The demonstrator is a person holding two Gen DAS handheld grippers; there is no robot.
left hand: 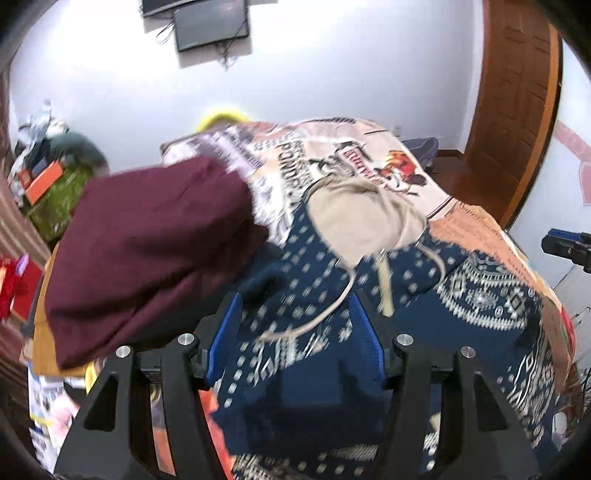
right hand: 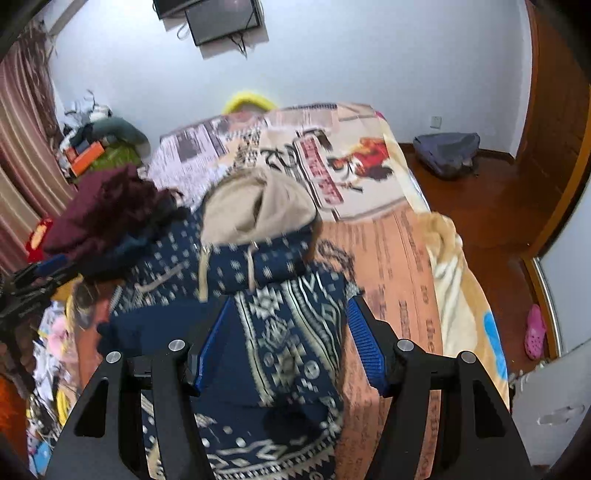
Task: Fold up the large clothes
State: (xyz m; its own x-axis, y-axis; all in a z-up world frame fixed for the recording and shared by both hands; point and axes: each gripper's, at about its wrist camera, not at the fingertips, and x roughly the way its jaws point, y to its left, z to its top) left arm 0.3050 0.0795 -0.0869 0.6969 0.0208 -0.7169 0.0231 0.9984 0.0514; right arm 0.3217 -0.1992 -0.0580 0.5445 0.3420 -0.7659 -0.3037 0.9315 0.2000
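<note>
Black linkage arms and blue ribbed pads of each hand-held gripper were seen closest to the lenses. The left hand-held gripper (left hand: pixel 295 325) was found released, its pads spread apart with nothing pinched between them, above the navy cloth. The right hand-held gripper (right hand: pixel 291 328) was likewise found released, its pads standing to either side of the patterned panel without pressing on it.

Beyond them, a bed covered by a printed blanket in orange, cream and newspaper-style patches (right hand: pixel 391 236) was seen filling most of both views. On it the navy-blue hooded sweatshirt with white geometric patterning (right hand: pixel 280 332) was laid, partly folded, its bulk directly under both grippers. Its beige hood (right hand: pixel 255 210) was turned toward the far end of the bed, and its beige drawstrings (right hand: pixel 251 269) were draped down over a rolled navy fold. A crumpled maroon garment (right hand: pixel 99 210) was piled at the sweatshirt's left edge, touching it.

On the wooden floor to the right of the bed a grey-blue bag (right hand: pixel 447 151) was seen near the wall, and a pink clog (right hand: pixel 535 332) well apart from it. A dark wall-mounted screen (right hand: pixel 225 18) was seen high on the white wall.
</note>
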